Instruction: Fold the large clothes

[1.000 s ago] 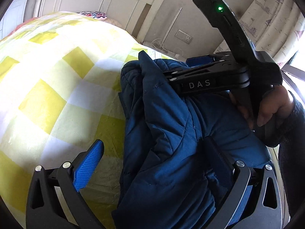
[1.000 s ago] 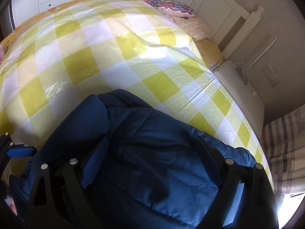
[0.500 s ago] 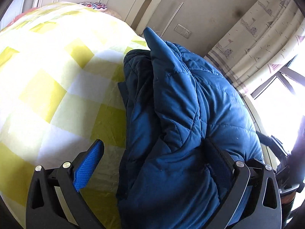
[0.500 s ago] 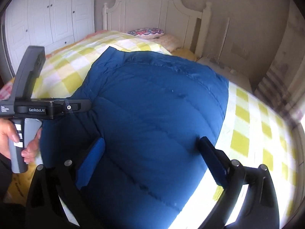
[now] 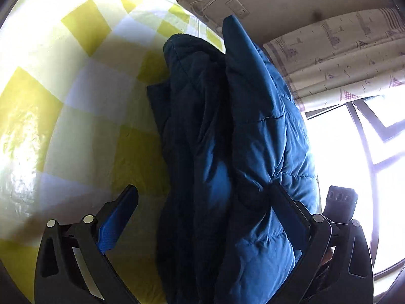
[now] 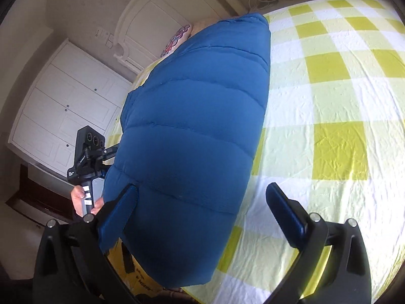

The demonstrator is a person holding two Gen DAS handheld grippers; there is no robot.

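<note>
A dark blue puffer jacket lies bundled in folds on the yellow and white checked bed sheet. My left gripper is open wide over its near end. The blue left pad hangs above the sheet and the right finger lies against the padding. In the right wrist view the jacket shows a smooth quilted side. My right gripper is still opening; its left finger sits at the jacket's edge and its right finger is over the sheet. A hand holds the left gripper's handle beyond the jacket.
A white headboard and a patterned pillow are at the bed's far end. White wardrobe doors stand beyond. A curtain and a bright window flank the jacket's other side.
My right gripper left the top of the jacket, swung round to its side and rolled, with its jaws spreading wider. The left view tilted down and rolled; the jacket stayed on the bed.
</note>
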